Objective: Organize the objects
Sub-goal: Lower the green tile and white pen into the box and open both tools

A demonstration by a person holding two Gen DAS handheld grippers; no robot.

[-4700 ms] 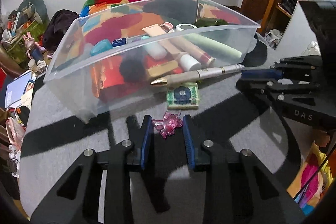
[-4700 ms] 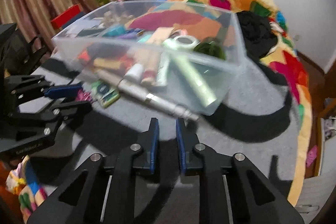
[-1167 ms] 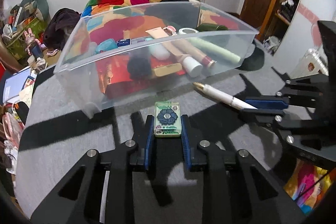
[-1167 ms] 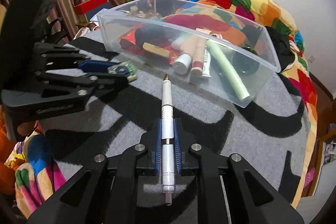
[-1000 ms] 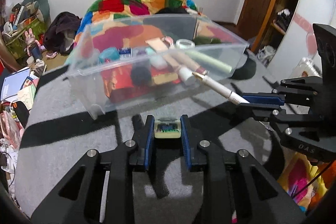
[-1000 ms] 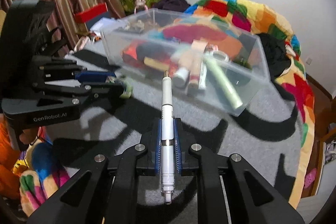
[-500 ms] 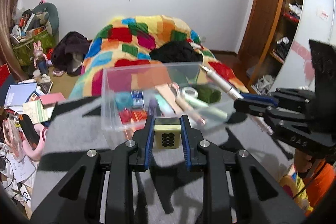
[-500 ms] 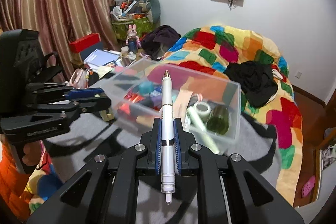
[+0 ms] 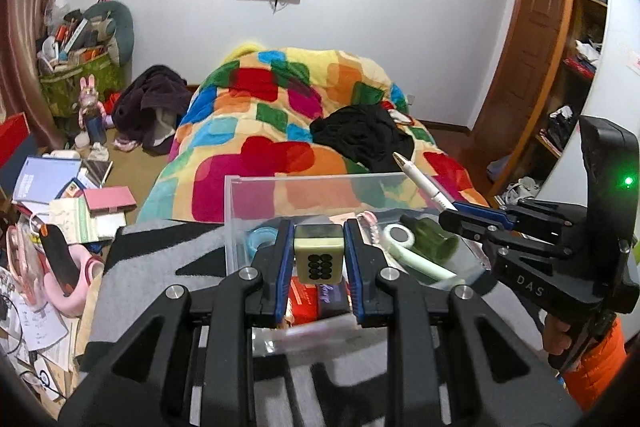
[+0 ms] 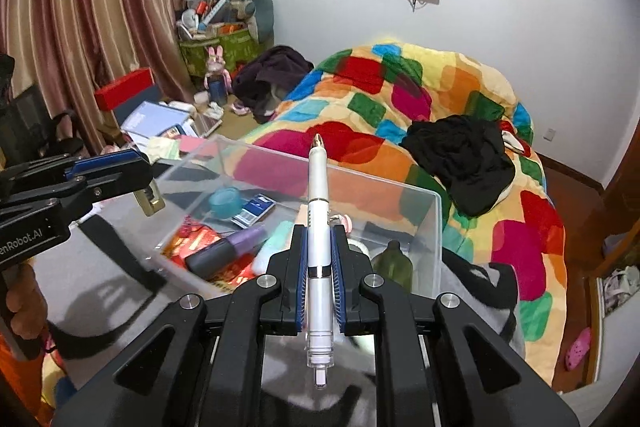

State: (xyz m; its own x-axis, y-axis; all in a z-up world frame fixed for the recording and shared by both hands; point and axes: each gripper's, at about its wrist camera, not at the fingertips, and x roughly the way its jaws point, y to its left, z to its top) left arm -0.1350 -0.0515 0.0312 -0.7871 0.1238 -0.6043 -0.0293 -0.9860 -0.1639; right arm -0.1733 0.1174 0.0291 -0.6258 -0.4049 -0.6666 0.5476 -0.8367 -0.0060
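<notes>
Grey patterned surface carries clear plastic bin. My left hand-held gripper clamps a cream tile with black dots; right hand-held gripper pinches a white pen, long axis pointing far. Both hover over the bin's near wall.

left gripper: black frame, blue pads, silver screws
right gripper: black, "DAS" lettering, green light
sleeve: orange

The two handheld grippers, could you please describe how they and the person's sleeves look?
Both are matte black angular frames with silver bolts and blue finger pads. The right gripper bears "DAS" lettering and a green light on its body. The left gripper reads "GenRobot.AI". An orange sleeve shows below.
</notes>
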